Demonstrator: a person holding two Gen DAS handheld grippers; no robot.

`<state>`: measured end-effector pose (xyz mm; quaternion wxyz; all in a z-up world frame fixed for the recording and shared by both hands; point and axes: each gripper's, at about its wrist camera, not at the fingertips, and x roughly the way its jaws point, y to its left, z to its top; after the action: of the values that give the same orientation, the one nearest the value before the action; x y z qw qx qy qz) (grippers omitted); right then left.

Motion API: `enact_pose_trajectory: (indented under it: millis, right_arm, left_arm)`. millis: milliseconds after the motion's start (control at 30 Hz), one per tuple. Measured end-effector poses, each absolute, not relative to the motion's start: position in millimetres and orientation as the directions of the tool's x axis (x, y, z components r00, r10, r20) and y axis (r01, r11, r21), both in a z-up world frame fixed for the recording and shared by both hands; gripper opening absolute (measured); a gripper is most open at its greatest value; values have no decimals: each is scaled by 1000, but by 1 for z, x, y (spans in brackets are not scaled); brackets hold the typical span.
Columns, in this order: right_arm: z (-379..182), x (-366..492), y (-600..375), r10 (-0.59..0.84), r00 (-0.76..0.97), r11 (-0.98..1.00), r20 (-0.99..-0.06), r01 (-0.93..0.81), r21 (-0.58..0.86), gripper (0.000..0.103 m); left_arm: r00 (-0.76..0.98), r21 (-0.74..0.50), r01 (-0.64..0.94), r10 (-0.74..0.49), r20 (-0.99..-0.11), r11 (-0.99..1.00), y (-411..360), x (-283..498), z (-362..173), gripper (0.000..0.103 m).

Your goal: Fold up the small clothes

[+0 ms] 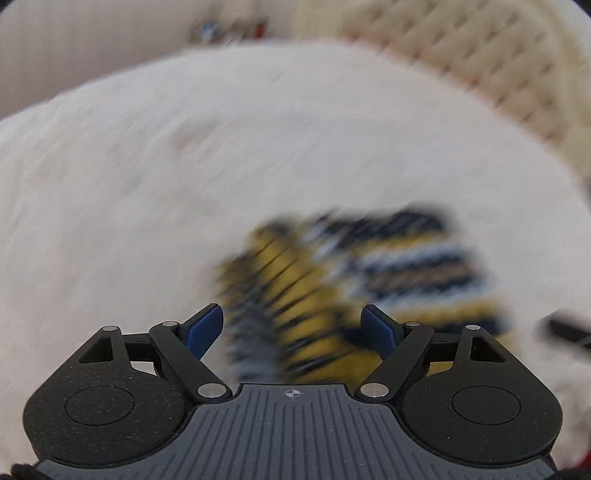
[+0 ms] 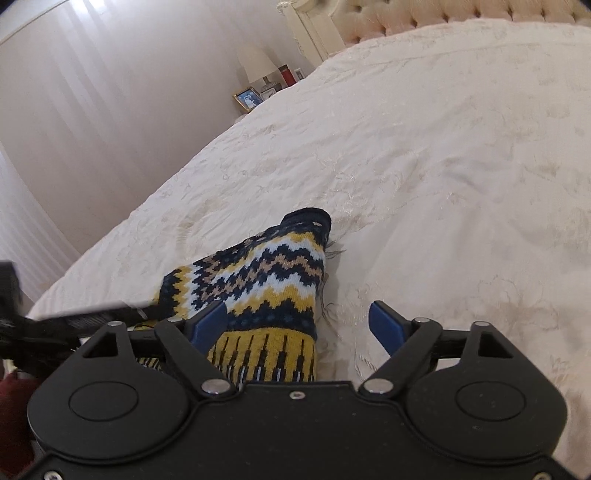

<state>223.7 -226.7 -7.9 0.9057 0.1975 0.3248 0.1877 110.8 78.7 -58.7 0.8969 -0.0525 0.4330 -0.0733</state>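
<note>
A knitted sock [image 2: 273, 291] with navy, yellow, white and tan zigzag bands lies on the cream bedspread [image 2: 443, 166], its toe pointing away. My right gripper [image 2: 298, 320] is open just above its yellow striped cuff, with the left finger over the sock and the right finger over bare bedspread. In the left wrist view the same sock [image 1: 351, 280] is motion-blurred, and my left gripper [image 1: 291, 325] is open over its near end. The left gripper's body also shows at the left edge of the right wrist view [image 2: 55, 321].
A tufted cream headboard [image 2: 461, 18] stands at the far end of the bed. A nightstand with a lamp [image 2: 256, 64], a framed photo [image 2: 246, 99] and small items sits beside it. Pale curtains [image 2: 74, 110] hang along the left, past the bed edge.
</note>
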Motion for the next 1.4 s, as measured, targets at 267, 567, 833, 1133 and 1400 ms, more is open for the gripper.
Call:
enact_pose_trajectory:
  millis: [267, 567, 833, 1133, 1400]
  right_arm:
    - [-2, 255, -196, 375, 752, 910, -542, -185, 372, 97]
    - [-49, 286, -152, 229, 704, 973, -672, -157, 167, 97]
    - [-27, 252, -167, 263, 757, 964, -598, -180, 196, 99]
    - [2, 199, -185, 347, 783, 924, -516, -191, 331, 102]
    - [9, 168, -195, 346, 792, 925, -504, -198, 323, 102]
  left_arm:
    - [560, -311, -26, -244, -792, 950, 107, 108, -78, 91]
    - [563, -319, -33, -246, -789, 947, 108, 108, -81, 93]
    - [611, -316, -4, -247, -752, 949, 107, 94, -65, 92]
    - [730, -252, 56, -212, -650, 966, 94, 56, -29, 92]
    - [769, -120, -49, -39, -638, 992, 80, 20, -10, 92]
